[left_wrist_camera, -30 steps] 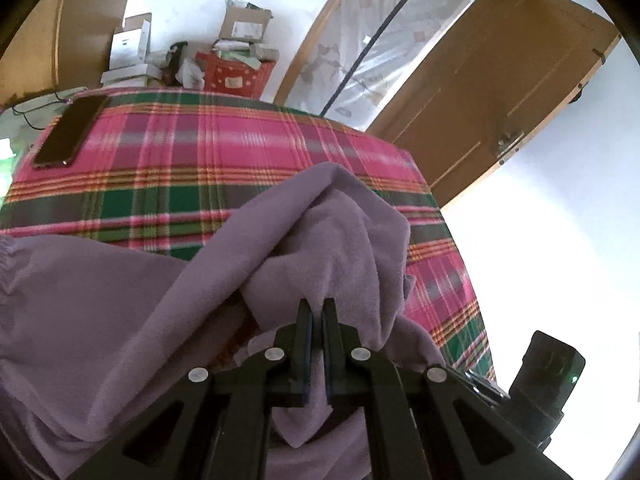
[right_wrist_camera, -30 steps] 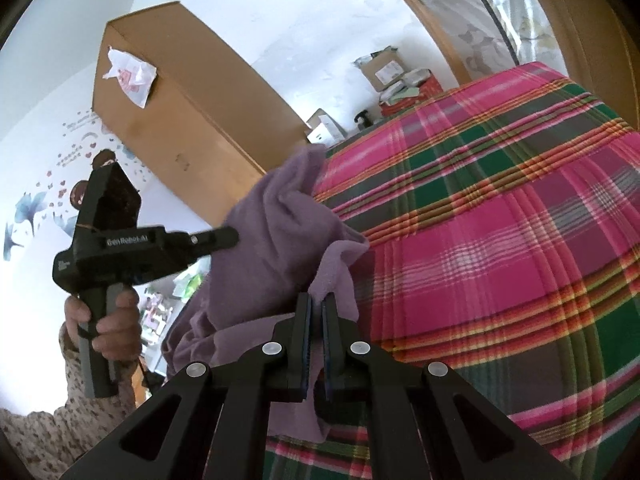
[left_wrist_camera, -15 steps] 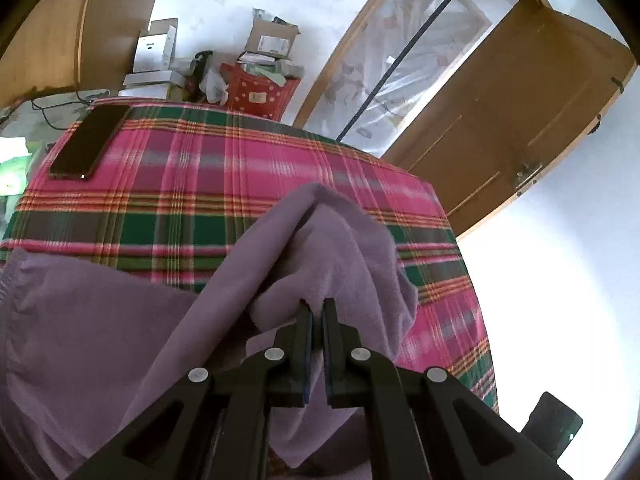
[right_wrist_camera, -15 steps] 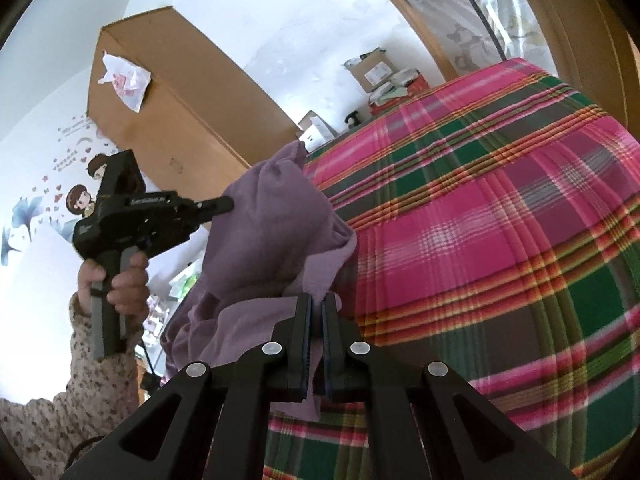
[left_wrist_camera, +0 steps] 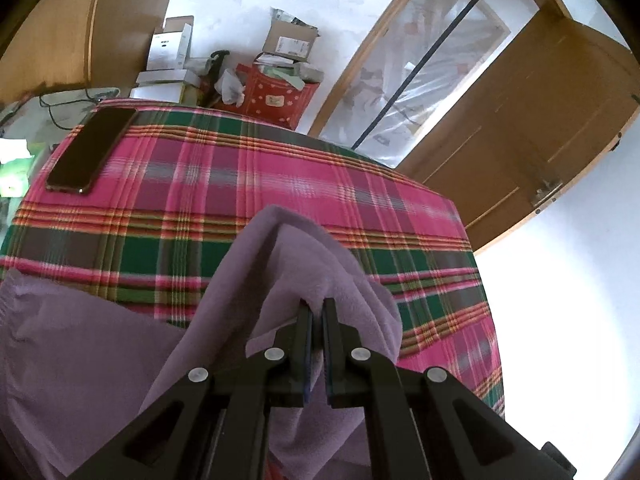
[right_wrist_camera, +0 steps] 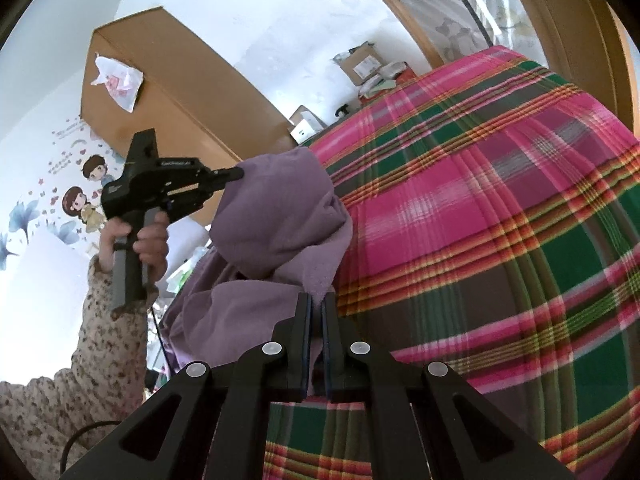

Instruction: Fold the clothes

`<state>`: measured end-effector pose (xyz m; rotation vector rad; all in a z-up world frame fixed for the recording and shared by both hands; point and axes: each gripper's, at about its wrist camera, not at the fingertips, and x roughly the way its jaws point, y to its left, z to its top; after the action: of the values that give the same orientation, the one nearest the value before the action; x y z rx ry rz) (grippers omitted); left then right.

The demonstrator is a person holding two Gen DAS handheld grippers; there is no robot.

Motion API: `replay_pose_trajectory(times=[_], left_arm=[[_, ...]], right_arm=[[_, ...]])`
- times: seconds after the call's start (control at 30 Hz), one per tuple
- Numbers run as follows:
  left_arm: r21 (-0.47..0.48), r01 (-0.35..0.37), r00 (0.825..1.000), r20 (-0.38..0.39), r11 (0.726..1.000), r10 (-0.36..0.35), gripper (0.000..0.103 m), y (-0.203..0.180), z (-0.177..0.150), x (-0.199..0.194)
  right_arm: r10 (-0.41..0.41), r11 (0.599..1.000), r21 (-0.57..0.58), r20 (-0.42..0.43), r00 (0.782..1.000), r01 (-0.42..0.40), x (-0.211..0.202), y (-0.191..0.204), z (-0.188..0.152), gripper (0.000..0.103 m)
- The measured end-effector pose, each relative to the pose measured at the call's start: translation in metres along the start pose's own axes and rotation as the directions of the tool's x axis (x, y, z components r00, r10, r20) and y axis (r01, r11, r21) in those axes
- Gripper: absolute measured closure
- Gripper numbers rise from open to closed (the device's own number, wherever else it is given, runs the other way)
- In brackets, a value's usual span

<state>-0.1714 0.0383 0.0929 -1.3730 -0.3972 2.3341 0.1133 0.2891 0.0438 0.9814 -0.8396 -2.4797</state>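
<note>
Pinching the purple garment (left_wrist_camera: 120, 360) in both my left gripper (left_wrist_camera: 317, 307) and right gripper (right_wrist_camera: 316, 300) — I should keep its edge taut and level over the plaid cloth (left_wrist_camera: 248, 184) before laying it down.

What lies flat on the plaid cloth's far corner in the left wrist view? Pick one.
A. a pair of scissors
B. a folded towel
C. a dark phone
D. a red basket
C: a dark phone lies flat on the plaid cloth, near its far left corner.

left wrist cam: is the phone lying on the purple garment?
No. The phone lies on the bare plaid cloth at the far left corner, well apart from the purple garment.
</note>
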Motion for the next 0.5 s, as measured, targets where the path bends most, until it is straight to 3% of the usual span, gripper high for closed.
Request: replay_pose_trajectory(times=[0.23,0.5], left_arm=[[-0.015,-0.026,0.999,0.020,1.000,0.027,0.099,0.005,0.004,0.011],[-0.113,-0.050,0.998,0.026,0.992,0.053,0.098,0.037,0.011,0.017]], right_arm=[[-0.027,1.000,0.002,-0.010,1.000,0.027,0.002,0.002,-0.007,0.098],[-0.057,0.998,-0.025,-0.025,0.998,0.056,0.004,0.003,-0.009,0.098]])
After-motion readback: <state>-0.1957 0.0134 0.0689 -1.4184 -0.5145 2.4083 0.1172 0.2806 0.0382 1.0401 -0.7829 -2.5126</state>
